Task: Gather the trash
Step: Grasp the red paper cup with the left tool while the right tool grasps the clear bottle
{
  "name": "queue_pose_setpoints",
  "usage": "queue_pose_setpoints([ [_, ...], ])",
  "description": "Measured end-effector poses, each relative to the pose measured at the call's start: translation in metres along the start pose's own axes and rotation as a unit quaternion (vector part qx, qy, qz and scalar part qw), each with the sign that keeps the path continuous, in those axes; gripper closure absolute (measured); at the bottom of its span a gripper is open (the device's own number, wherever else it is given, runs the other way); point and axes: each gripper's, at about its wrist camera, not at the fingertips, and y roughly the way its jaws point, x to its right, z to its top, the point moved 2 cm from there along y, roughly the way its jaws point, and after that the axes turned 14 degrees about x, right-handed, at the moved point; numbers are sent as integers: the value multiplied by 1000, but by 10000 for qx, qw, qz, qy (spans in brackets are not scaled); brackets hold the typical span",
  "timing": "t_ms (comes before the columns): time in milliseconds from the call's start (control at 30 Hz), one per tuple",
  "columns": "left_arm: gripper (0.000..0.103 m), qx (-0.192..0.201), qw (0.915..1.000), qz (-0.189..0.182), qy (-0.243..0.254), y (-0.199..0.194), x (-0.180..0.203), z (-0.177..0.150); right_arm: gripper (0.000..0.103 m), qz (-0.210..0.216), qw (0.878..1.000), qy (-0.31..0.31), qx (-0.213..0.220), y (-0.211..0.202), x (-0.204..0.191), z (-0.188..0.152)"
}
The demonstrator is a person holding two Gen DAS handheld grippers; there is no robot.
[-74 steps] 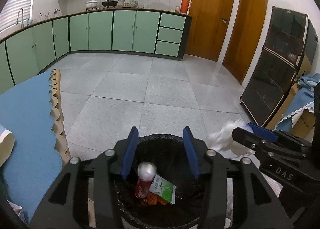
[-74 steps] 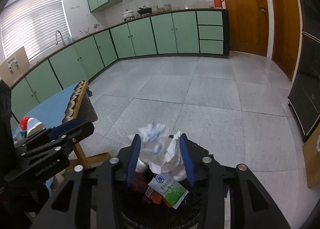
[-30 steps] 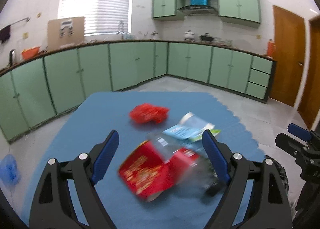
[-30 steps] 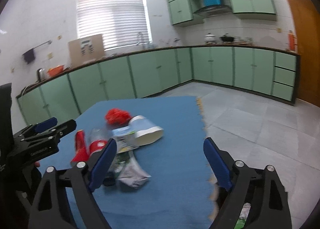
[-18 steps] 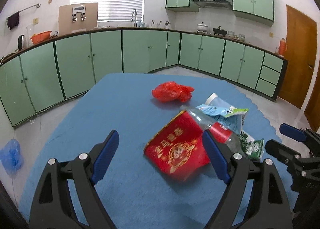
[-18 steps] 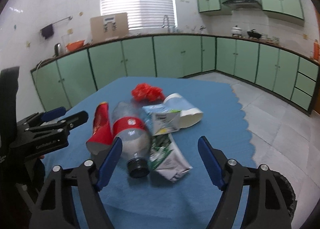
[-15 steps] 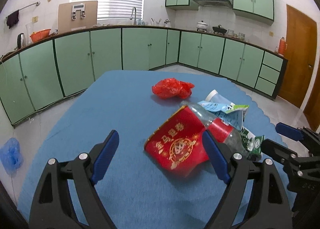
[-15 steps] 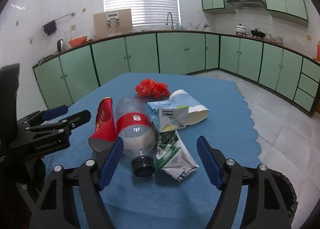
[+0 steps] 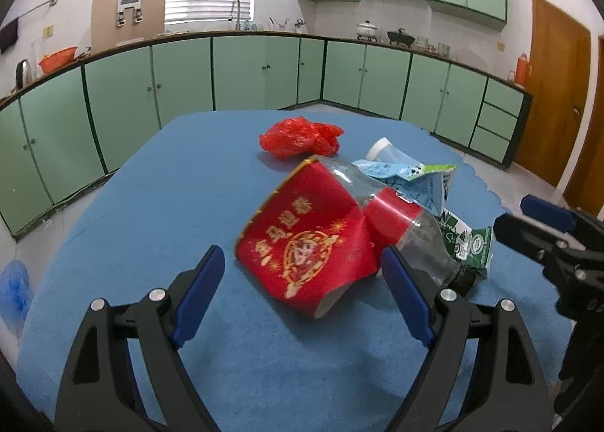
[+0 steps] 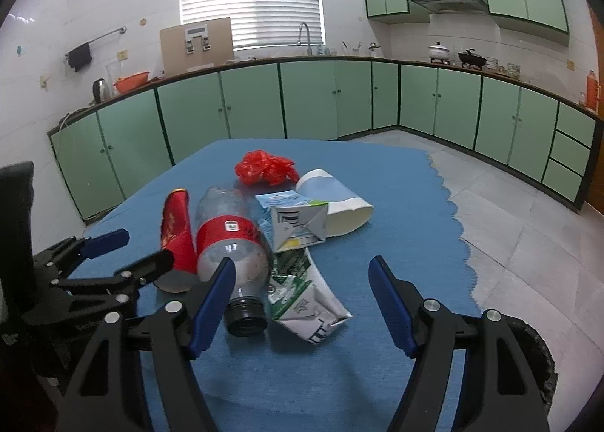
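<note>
Trash lies on a blue table (image 9: 170, 183): a red paper cup (image 9: 305, 239) (image 10: 175, 224) on its side, a clear plastic bottle with a red label (image 9: 407, 224) (image 10: 230, 239), a flattened green-and-white carton (image 10: 305, 292) (image 9: 468, 243), a blue-and-white carton (image 10: 298, 220) (image 9: 411, 175), a white paper cup (image 10: 336, 202) and a crumpled red bag (image 9: 300, 137) (image 10: 264, 168). My left gripper (image 9: 304, 294) is open, its fingers either side of the red cup's near end. My right gripper (image 10: 302, 298) is open over the green carton, beside the bottle's mouth.
A black-lined trash bin's rim (image 10: 536, 356) shows below the table's right edge. Green kitchen cabinets (image 10: 339, 100) line the walls beyond a tiled floor (image 10: 528, 205). A blue bag (image 9: 15, 292) lies on the floor to the left.
Both grippers left the trash bin, where the right one let go of crumpled tissue, swung to the table and opened wide. They have since closed in on the red cup and the carton.
</note>
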Motion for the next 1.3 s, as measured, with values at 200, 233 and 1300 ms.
queue_pose_setpoints([
  [200, 21, -176, 9998, 111, 76, 13, 3, -7, 31, -9, 10000, -11, -4, 0, 3, 0],
  [233, 21, -179, 9997, 137, 57, 13, 1, -8, 31, -4, 10000, -7, -8, 1, 4, 0],
  [1300, 24, -686, 9955, 653, 47, 52, -37, 3, 31, 23, 9999, 100, -82, 8, 7, -4],
])
